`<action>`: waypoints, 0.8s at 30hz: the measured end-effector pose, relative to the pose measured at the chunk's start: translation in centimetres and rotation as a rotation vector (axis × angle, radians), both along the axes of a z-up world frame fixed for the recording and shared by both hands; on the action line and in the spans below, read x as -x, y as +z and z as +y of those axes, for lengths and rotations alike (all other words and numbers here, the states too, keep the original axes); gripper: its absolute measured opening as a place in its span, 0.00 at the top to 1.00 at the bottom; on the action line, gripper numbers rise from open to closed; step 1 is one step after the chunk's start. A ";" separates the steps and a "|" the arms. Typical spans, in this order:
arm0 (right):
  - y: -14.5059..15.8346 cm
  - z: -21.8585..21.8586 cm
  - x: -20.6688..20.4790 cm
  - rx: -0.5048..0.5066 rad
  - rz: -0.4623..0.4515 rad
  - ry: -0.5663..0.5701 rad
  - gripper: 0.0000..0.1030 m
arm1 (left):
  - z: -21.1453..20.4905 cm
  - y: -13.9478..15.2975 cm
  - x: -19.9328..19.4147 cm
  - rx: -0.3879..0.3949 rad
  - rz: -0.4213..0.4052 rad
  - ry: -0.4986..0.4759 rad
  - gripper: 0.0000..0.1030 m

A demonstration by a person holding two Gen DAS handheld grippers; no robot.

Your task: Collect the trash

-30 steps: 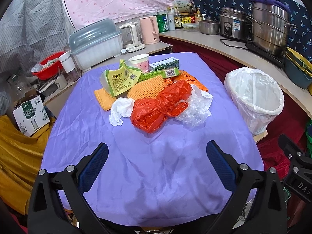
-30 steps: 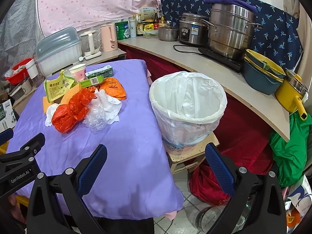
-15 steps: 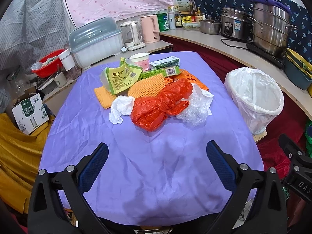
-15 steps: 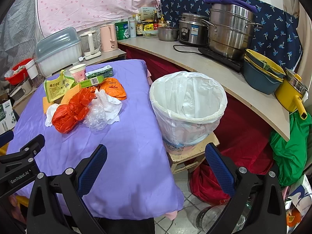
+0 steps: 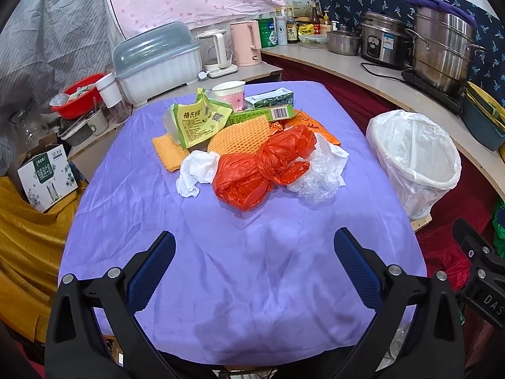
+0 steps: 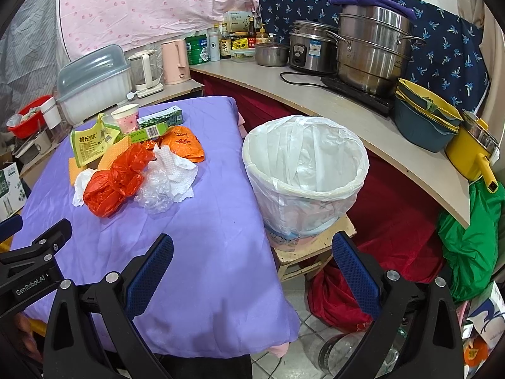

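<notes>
Orange plastic bag: light, soft, slippery; take hold at a crumpled fold.
Left claw: released, empty.
Right claw: released, empty.

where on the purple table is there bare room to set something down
Bare purple cloth runs from the open left gripper up to the red plastic bag, and in strips left of the white tissue and right of the clear plastic, beside the lined bin. The far middle is crowded.
</notes>
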State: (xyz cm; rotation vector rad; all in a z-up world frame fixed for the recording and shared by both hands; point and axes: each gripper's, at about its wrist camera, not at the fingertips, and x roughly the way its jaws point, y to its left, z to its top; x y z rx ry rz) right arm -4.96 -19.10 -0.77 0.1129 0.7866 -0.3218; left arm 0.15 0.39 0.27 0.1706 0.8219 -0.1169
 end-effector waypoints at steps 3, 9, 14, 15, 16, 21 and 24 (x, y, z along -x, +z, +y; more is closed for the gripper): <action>0.0 0.1 -0.2 -0.004 -0.003 -0.002 0.07 | 0.3 -0.2 -0.4 0.010 0.011 -0.005 0.07; -0.4 0.6 -1.4 -0.012 -0.009 -0.002 0.07 | 1.0 -0.5 -1.5 0.019 0.016 -0.002 0.07; -1.0 1.3 -2.9 -0.023 -0.011 0.011 0.07 | 2.9 -1.6 -3.7 0.037 0.052 0.028 0.07; -1.2 1.5 -3.2 -0.025 -0.010 0.016 0.07 | 3.4 -1.9 -4.2 0.041 0.058 0.037 0.07; -1.4 1.7 -3.6 -0.027 -0.008 0.021 0.07 | 3.8 -2.1 -4.6 0.042 0.061 0.043 0.07; -2.4 3.1 -6.0 -0.029 0.001 0.049 0.11 | 6.3 -3.1 -7.0 0.050 0.074 0.081 0.07; -3.1 3.9 -7.6 -0.037 0.005 0.066 0.12 | 7.8 -3.9 -8.8 0.054 0.088 0.100 0.07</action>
